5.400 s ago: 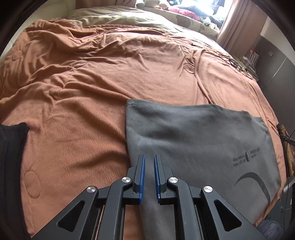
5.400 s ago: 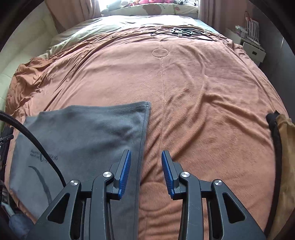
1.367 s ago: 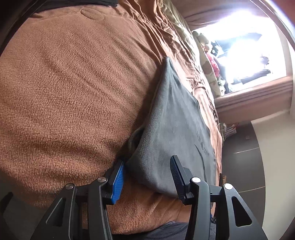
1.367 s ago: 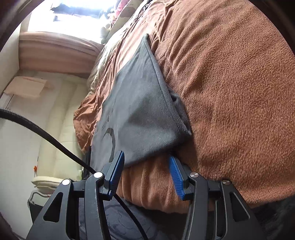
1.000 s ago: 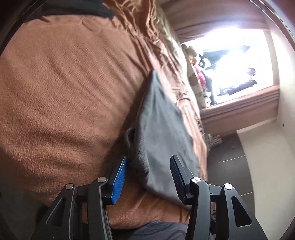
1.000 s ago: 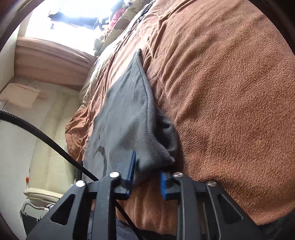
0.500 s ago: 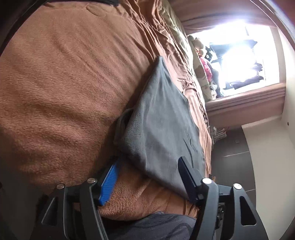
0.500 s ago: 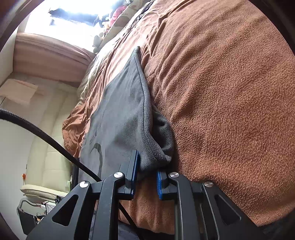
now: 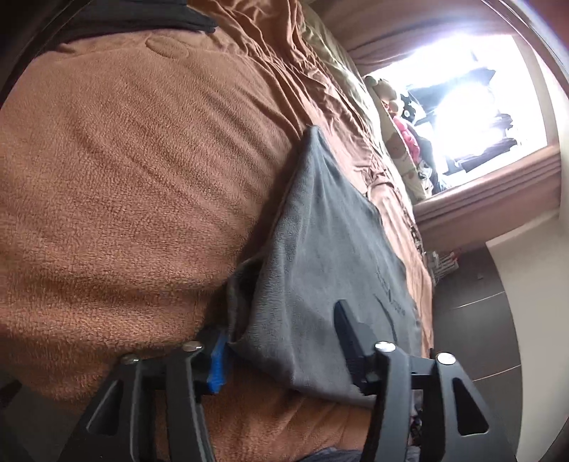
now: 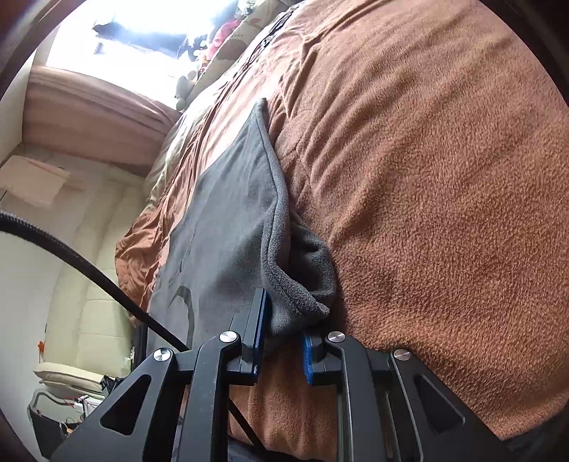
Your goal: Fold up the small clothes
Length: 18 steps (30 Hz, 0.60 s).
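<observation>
A grey fleece garment (image 9: 320,241) with a dark printed mark lies flat on the brown blanket (image 9: 124,160), near the bed's front edge. My left gripper (image 9: 284,350) is open wide and tilted on its side. The garment's near left corner sits between its jaws, and the blue pad (image 9: 217,359) touches the corner's loose fold. In the right wrist view the grey garment (image 10: 227,213) has its near right corner bunched up. My right gripper (image 10: 283,343) is shut on that corner, and the cloth fills the narrow gap between its blue pads.
A black garment (image 9: 142,17) lies at the blanket's far left edge. A bright window (image 9: 473,99), curtains and soft toys (image 9: 387,96) are beyond the bed's head. A dark cabinet (image 9: 476,302) stands to the right. A black cable (image 10: 89,273) runs past my right gripper.
My right gripper has closed on the garment's near right corner and bunched it. My left gripper stayed open and pushed further in around the near left corner.
</observation>
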Each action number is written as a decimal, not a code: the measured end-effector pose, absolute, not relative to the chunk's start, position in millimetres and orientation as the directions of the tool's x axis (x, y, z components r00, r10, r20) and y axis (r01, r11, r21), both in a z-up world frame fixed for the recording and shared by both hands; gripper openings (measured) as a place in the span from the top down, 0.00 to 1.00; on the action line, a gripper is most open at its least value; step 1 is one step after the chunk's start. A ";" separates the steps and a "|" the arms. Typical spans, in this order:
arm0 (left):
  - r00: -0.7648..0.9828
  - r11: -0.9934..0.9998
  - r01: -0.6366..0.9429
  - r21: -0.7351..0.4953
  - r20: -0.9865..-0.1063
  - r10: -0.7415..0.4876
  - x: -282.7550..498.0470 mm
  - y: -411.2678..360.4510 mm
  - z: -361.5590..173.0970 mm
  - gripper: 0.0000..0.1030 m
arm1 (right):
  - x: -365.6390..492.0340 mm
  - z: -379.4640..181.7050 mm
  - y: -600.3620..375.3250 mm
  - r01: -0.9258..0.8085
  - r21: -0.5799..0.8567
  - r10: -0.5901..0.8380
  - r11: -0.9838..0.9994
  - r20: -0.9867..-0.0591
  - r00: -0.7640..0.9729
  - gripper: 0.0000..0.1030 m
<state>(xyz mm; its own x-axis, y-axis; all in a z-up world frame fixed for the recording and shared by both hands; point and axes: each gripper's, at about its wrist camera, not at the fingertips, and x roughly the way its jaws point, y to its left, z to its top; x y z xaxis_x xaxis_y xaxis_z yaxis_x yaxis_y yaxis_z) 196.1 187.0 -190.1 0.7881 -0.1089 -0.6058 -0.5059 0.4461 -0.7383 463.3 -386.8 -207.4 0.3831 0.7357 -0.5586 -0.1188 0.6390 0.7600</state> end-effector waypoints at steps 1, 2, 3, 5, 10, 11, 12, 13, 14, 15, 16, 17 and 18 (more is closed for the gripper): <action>0.779 0.451 -0.518 -0.727 -0.619 -0.103 194.9 187.5 -191.0 0.67 | 462.6 -204.1 -387.4 -0.126 0.756 0.732 0.643 -0.557 0.393 0.96; 0.766 0.455 -0.533 -0.714 -0.635 -0.100 193.6 188.4 -192.8 0.79 | 461.7 -200.3 -388.3 -0.131 0.753 0.729 0.644 -0.553 0.404 0.98; 0.755 0.459 -0.543 -0.703 -0.648 -0.098 192.7 189.3 -194.4 0.84 | 460.9 -197.5 -389.2 -0.136 0.750 0.726 0.647 -0.551 0.411 0.99; 0.752 0.469 -0.546 -0.694 -0.653 -0.090 190.1 190.0 -194.8 0.92 | 458.5 -190.3 -390.4 -0.142 0.730 0.705 0.669 -0.562 0.433 1.00; 0.773 0.501 -0.522 -0.690 -0.631 -0.064 185.8 185.6 -176.1 0.94 | 447.7 -168.0 -392.6 -0.151 0.685 0.656 0.713 -0.576 0.487 1.00; 0.777 0.507 -0.515 -0.692 -0.626 -0.065 185.0 184.8 -172.4 0.94 | 444.9 -163.8 -393.1 -0.158 0.683 0.656 0.713 -0.572 0.493 1.00; 0.781 0.512 -0.508 -0.692 -0.621 -0.066 184.1 184.0 -169.0 0.94 | 441.1 -157.8 -393.5 -0.166 0.676 0.651 0.718 -0.568 0.503 1.00; 0.784 0.518 -0.501 -0.693 -0.617 -0.068 182.8 183.1 -165.5 0.94 | 438.4 -154.4 -395.7 -0.170 0.674 0.650 0.719 -0.566 0.508 1.00; 0.788 0.521 -0.494 -0.696 -0.612 -0.070 180.7 182.2 -162.3 0.94 | 435.2 -151.3 -397.1 -0.174 0.673 0.650 0.719 -0.562 0.511 1.00; 0.791 0.520 -0.490 -0.700 -0.608 -0.073 178.3 181.6 -160.3 0.94 | 432.1 -149.6 -398.5 -0.175 0.672 0.650 0.719 -0.561 0.513 1.00; 0.792 0.517 -0.489 -0.703 -0.606 -0.076 176.9 181.7 -159.3 0.94 | 429.4 -148.9 -400.4 -0.174 0.669 0.646 0.723 -0.564 0.515 1.00; 0.794 0.513 -0.486 -0.707 -0.603 -0.080 173.7 181.3 -158.7 0.94 | 425.7 -149.1 -402.7 -0.172 0.668 0.644 0.724 -0.565 0.515 1.00; 0.795 0.511 -0.484 -0.710 -0.601 -0.082 171.6 180.8 -158.3 0.94 | 421.1 -150.0 -405.7 -0.168 0.669 0.644 0.724 -0.568 0.512 1.00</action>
